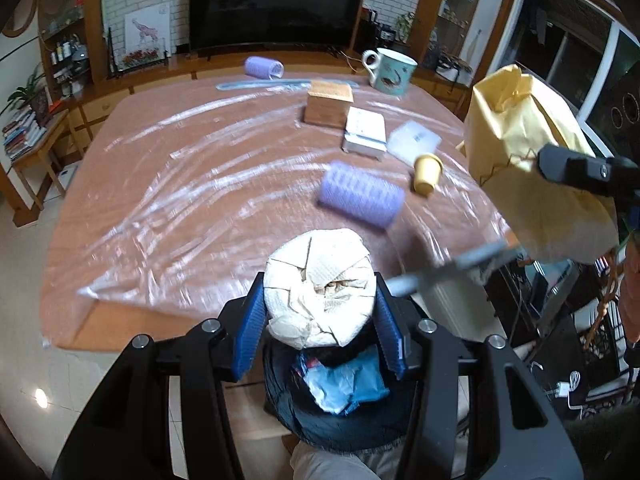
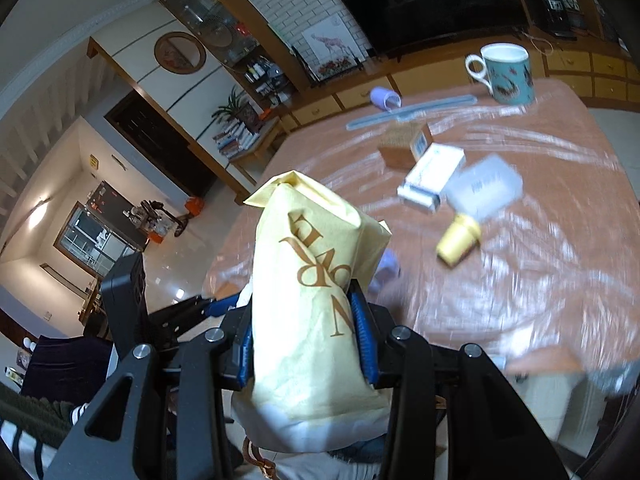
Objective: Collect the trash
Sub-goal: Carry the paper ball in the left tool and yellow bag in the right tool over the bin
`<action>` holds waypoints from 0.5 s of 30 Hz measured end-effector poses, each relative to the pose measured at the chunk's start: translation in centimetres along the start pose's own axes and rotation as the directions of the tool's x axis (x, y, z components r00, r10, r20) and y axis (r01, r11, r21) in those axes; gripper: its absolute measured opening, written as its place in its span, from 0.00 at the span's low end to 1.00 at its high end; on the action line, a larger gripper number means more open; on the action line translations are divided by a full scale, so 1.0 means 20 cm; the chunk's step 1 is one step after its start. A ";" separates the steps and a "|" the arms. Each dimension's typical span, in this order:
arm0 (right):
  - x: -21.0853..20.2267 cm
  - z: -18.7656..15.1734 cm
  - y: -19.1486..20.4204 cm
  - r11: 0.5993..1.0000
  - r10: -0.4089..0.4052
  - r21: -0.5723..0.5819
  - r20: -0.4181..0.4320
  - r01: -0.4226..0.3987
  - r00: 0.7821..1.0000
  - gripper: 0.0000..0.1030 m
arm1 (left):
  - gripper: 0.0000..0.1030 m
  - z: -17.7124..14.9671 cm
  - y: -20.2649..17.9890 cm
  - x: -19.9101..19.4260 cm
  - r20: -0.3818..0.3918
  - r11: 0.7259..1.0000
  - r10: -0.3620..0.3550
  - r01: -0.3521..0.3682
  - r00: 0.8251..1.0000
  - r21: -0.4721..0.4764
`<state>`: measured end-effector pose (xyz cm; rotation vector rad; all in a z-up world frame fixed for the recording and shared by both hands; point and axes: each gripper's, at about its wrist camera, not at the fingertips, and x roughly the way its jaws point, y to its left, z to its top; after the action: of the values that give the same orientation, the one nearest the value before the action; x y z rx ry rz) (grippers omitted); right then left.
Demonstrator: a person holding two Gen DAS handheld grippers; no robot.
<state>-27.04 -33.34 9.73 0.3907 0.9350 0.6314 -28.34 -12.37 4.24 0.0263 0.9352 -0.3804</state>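
Note:
In the left wrist view my left gripper (image 1: pixel 320 300) is shut on a crumpled wad of white paper (image 1: pixel 320 280), its blue pads pressing both sides. Directly below it stands a black bin (image 1: pixel 360 432) holding blue plastic trash (image 1: pixel 348 384), just off the table's near edge. My right gripper (image 2: pixel 304 332) is shut on a yellow paper bag (image 2: pixel 312 272) with brown lettering, held upright over the near edge of the table. The same yellow bag (image 1: pixel 528 152) and the right gripper (image 1: pixel 560 168) show at the right of the left wrist view.
The plastic-covered table (image 1: pixel 180 184) carries a purple hair roller (image 1: pixel 360 194), a small yellow cup (image 1: pixel 426 174), a white box (image 1: pixel 364 132), a clear packet (image 1: pixel 414 140), a wooden box (image 1: pixel 330 102), a mug (image 1: pixel 390 68), a blue strip (image 1: pixel 280 84) and a second roller (image 1: pixel 262 67).

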 end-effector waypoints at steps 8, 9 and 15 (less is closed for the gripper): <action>0.05 -0.30 0.02 0.990 -0.081 0.112 -0.070 0.089 0.994 0.38 | 0.50 -0.16 0.02 -0.01 -0.051 0.997 -0.061 0.063 0.997 0.049; 0.06 -0.32 0.03 0.988 -0.090 0.118 -0.075 0.099 0.993 0.38 | 0.50 -0.18 0.02 -0.01 -0.055 0.996 -0.065 0.068 0.996 0.055; 0.13 -0.47 0.04 0.972 -0.164 0.151 -0.116 0.181 0.980 0.38 | 0.50 -0.25 0.03 0.02 -0.086 0.991 -0.092 0.100 0.992 0.087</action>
<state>-34.12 -30.75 3.38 0.4181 1.1102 0.4209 -31.91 -11.04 0.79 0.0807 1.0019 -0.5141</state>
